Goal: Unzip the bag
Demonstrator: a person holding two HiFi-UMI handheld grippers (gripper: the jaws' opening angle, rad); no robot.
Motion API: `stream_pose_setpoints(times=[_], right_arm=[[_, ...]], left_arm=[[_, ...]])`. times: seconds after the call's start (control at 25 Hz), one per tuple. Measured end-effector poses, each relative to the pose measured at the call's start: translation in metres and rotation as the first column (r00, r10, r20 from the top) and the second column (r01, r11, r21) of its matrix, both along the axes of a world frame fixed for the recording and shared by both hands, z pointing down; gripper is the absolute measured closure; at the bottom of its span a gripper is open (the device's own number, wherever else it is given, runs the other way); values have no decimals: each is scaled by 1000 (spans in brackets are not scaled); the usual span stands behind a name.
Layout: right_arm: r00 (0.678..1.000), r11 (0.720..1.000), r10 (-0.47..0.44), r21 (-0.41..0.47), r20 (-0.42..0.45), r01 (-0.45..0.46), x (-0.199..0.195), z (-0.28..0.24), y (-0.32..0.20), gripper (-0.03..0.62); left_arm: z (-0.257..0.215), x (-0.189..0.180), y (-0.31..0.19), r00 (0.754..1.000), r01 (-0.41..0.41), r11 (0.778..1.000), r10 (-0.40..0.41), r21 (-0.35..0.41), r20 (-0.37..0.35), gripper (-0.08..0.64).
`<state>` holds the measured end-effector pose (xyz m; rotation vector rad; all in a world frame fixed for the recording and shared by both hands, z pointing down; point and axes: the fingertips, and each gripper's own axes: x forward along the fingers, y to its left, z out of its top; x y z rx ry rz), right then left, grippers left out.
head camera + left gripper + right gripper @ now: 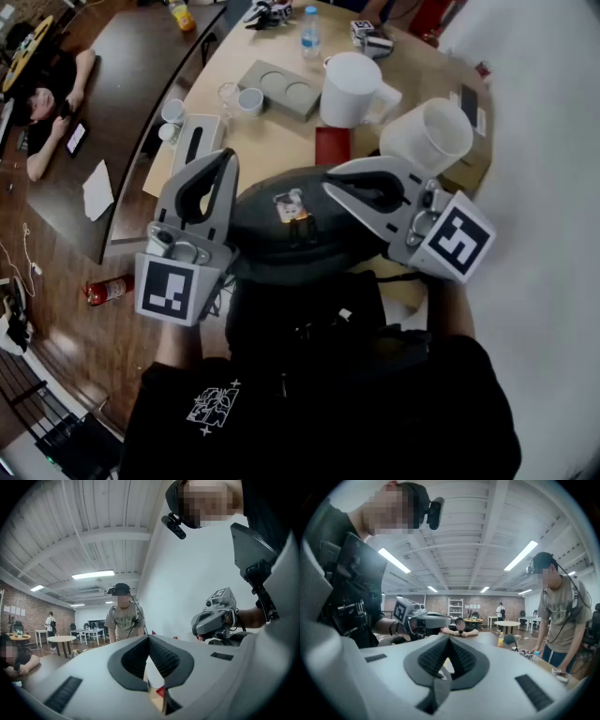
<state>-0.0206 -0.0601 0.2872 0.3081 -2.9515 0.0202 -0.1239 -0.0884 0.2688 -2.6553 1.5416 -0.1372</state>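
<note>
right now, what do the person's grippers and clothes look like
Both the left gripper and the right gripper are light grey plastic shells tapering to a point, with ribbed black pads inside. Each carries a white cube with a black square marker: left cube, right cube. The person wears a black top with a small white print.

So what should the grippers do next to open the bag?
Probably open the right gripper and bring it to the small tag on the dark bag; it may be the zip pull. Both it and the left gripper are shut, holding nothing.
</note>
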Motion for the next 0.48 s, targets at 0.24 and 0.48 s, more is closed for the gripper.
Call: stream_pose_setpoints(times=[0.24, 0.48], right_arm=[[997, 996, -81, -43, -17, 80, -4, 2, 7, 574], [961, 952, -271, -159, -53, 260, -4, 8, 12, 569]], left_arm=[[-1, -1, 1, 1000, 4, 1000, -4, 1, 5, 561], [-1, 1, 2, 1000, 0, 1000, 0, 9, 20, 561]])
